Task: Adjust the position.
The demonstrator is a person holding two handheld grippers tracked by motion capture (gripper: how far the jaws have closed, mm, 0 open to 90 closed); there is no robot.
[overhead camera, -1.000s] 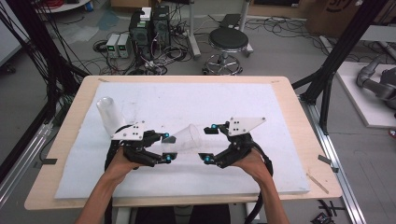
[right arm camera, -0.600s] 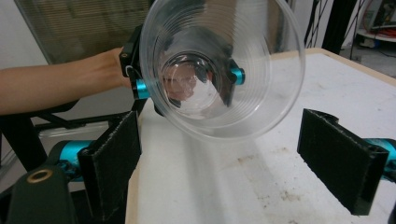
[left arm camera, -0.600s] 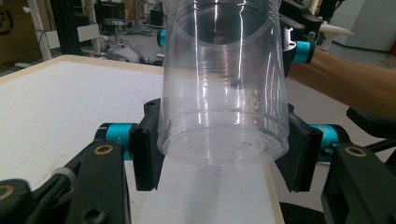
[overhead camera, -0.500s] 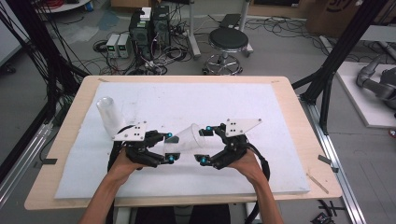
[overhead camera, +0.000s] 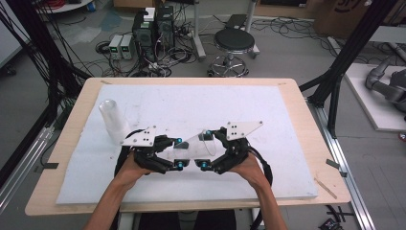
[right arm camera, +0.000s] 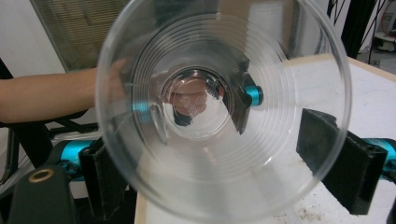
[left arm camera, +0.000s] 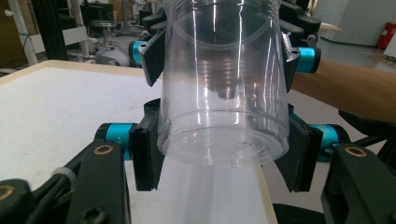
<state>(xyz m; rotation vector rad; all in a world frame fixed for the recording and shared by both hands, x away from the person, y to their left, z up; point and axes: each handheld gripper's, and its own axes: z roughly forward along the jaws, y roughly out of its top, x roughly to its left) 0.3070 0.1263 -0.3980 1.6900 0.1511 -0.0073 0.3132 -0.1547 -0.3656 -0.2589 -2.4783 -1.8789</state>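
No brand, label or writing can be read on anything. A clear plastic cup (overhead camera: 197, 143) lies on its side in the air between both tongs, over the near middle of the white surface (overhead camera: 268, 110). The left tongs (overhead camera: 177, 153) are clamped on its base end; the right tongs (overhead camera: 206, 148) stand at its rim end, jaws beside the rim, and whether they grip cannot be told. A stack of clear cups (overhead camera: 113, 120) stands upright near the left edge. Right and far parts of the surface lie open.

Left gripper (overhead camera: 178, 153): low over table's near middle, jaws closed on clear cup's (overhead camera: 194, 145) base.
Right gripper (overhead camera: 207, 149): facing the left one, jaws spread around cup's rim, apart from it.
Forearms: entering from bottom edge, converging.
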